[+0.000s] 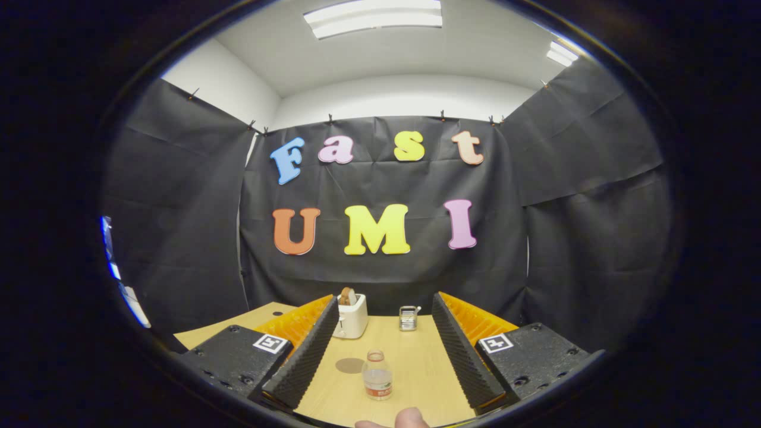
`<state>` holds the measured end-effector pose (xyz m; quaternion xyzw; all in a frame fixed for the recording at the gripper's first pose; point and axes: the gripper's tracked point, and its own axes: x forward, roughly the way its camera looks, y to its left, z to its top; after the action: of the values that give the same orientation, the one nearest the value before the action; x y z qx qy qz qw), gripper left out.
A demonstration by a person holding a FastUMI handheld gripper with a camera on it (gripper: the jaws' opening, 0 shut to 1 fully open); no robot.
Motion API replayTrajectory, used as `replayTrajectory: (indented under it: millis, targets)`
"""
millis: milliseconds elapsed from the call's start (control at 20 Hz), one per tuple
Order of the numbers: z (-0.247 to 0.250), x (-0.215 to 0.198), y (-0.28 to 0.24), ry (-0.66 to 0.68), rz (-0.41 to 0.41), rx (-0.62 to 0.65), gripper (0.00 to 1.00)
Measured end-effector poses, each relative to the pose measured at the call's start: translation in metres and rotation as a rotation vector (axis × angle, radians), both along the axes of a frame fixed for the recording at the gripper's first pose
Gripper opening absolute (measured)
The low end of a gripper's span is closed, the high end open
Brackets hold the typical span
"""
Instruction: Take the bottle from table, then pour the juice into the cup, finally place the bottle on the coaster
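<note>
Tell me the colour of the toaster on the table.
White or cream, best seen in the gripper view: the toaster stands beyond the open gripper.

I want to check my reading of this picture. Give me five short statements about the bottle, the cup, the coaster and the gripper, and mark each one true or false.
1. The gripper is open, holding nothing. True.
2. The bottle lies on its side. False: it stands upright on the table, between the fingers.
3. The coaster lies just beside the bottle. True.
4. The bottle stands on the coaster. False: it stands on the table beside it.
5. The cup stands farther back than the bottle, near the toaster. True.
</note>
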<state>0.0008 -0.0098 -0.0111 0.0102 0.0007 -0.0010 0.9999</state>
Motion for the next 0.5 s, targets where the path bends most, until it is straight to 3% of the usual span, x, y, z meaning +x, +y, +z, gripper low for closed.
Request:
replayTrajectory:
  millis: [500]
  targets:
    - [-0.069,0.017,0.012,0.105,0.034,-0.032,1.0]
